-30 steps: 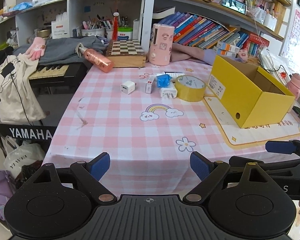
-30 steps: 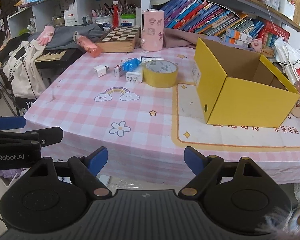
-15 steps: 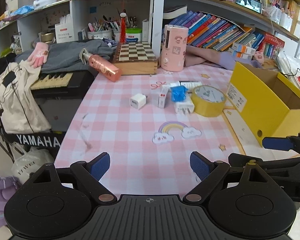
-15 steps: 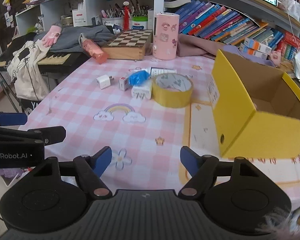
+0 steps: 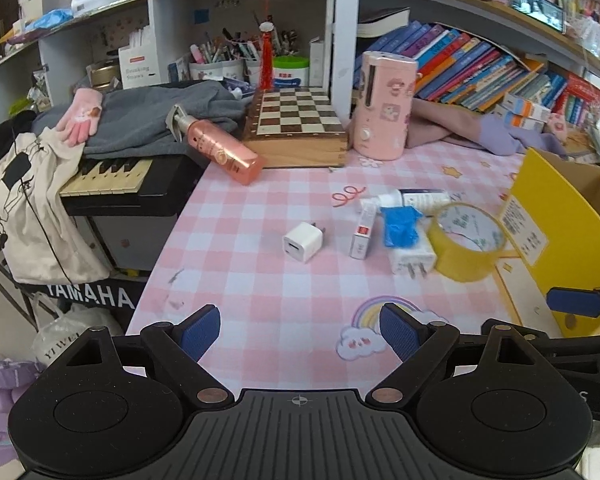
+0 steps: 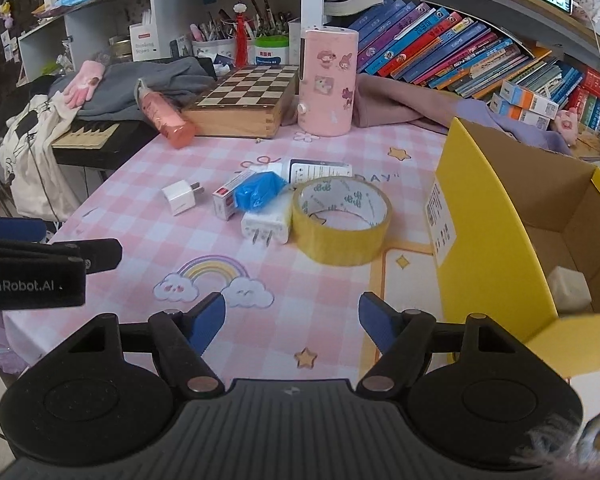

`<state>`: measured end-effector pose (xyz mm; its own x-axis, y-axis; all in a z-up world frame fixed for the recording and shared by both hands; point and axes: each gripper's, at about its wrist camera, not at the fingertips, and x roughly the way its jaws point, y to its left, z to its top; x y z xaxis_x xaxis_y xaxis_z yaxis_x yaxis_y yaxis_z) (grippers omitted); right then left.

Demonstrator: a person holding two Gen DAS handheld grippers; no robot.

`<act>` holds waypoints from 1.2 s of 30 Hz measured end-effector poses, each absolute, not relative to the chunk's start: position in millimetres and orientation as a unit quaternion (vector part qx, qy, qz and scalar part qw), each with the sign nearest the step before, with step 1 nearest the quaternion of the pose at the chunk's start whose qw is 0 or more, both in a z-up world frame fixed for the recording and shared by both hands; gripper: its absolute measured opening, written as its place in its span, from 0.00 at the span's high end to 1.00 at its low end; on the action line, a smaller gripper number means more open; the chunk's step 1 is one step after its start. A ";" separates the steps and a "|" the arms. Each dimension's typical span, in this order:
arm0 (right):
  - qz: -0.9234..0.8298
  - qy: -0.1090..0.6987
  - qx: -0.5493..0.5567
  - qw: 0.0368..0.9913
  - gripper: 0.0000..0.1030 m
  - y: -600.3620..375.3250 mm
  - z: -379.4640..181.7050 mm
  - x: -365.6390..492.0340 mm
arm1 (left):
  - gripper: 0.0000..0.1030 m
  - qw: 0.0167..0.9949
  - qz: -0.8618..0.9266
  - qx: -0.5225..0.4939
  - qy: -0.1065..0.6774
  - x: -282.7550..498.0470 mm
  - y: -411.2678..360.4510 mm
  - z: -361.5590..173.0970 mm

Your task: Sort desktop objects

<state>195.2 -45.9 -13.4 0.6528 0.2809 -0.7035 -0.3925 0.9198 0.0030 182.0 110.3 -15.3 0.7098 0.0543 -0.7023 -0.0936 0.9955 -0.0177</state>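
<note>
A small white charger cube (image 5: 303,241) (image 6: 179,197), a small red-and-white box (image 5: 363,233) (image 6: 227,197), a crumpled blue wrapper (image 5: 399,226) (image 6: 258,191) on a white plug adapter (image 5: 413,258) (image 6: 267,227), a white tube (image 6: 314,169) and a yellow tape roll (image 5: 465,241) (image 6: 341,219) lie mid-table. An open yellow box (image 6: 484,240) (image 5: 560,220) stands at the right with a white block (image 6: 569,286) inside. My left gripper (image 5: 300,330) is open and empty, over the table's near part. My right gripper (image 6: 292,318) is open and empty, near the box.
A pink bottle (image 5: 220,150) lies at the back left beside a wooden chessboard box (image 5: 298,126) and a pink canister (image 5: 384,110). Books and clothes line the back. A keyboard (image 5: 112,176) with clothes stands off the table's left edge.
Both grippers have moved forward over the table toward the cluster of small objects. Both stay open and empty.
</note>
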 end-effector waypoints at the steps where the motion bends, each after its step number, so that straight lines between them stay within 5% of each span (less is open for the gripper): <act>1: 0.186 0.374 -0.075 0.906 0.29 -45.5 -14.0 199.0 | 0.14 0.923 0.042 -0.027 0.381 184.9 111.4 -16.9; 20: 0.147 0.376 -0.102 0.909 0.26 -24.3 -34.2 266.7 | 0.15 0.914 0.022 -0.007 0.404 252.2 115.0 -44.9; 26: 0.120 0.393 -0.097 0.906 0.16 -26.6 -43.0 285.3 | 0.28 0.906 0.008 0.027 0.422 285.8 112.6 -59.5; 36: 0.098 0.416 -0.094 0.899 0.13 -26.1 -60.1 311.2 | 0.38 0.897 -0.003 0.011 0.441 305.5 119.3 -74.3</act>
<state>311.2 -26.1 -60.1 0.6352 0.0974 -0.7662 -0.2534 0.9634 -0.0876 305.5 119.3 -74.3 0.6103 0.0055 -0.7921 0.0146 0.9997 0.0183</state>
